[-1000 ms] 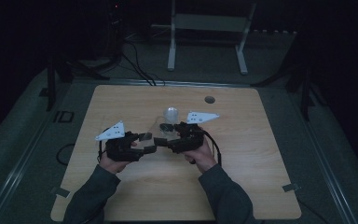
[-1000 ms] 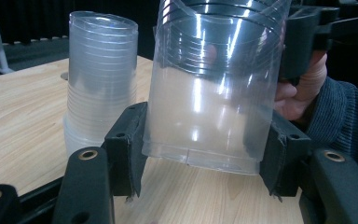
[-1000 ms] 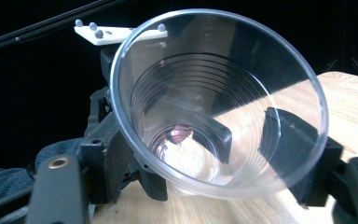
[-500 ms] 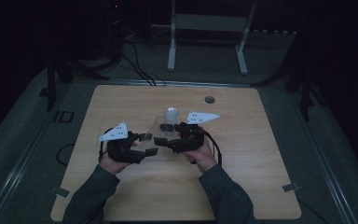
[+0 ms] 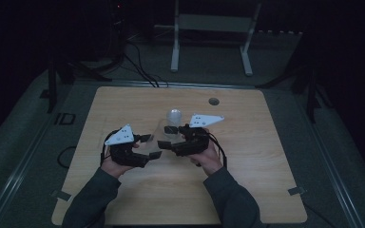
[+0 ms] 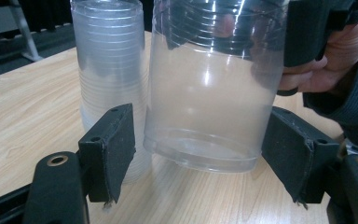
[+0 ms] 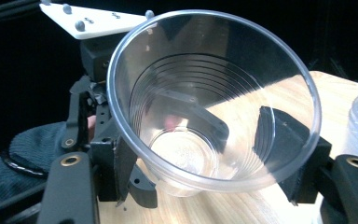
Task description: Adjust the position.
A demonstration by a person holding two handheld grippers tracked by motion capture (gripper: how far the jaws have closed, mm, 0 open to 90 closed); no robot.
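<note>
Right gripper (image 7: 205,154) jaws clamp a ribbed clear cup (image 7: 209,100) (left gripper (image 6: 200,154) jaws just opened).

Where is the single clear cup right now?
In the high view, the cup sits mid-table in the right gripper, just in front of the cup stack, beside the open left gripper.

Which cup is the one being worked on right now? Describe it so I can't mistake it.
On the wooden table, look mid-table between the two grippers. The single clear cup sits there, clamped near its rim by the right gripper. Unlike the stack of cups just behind it, it stands alone.
</note>
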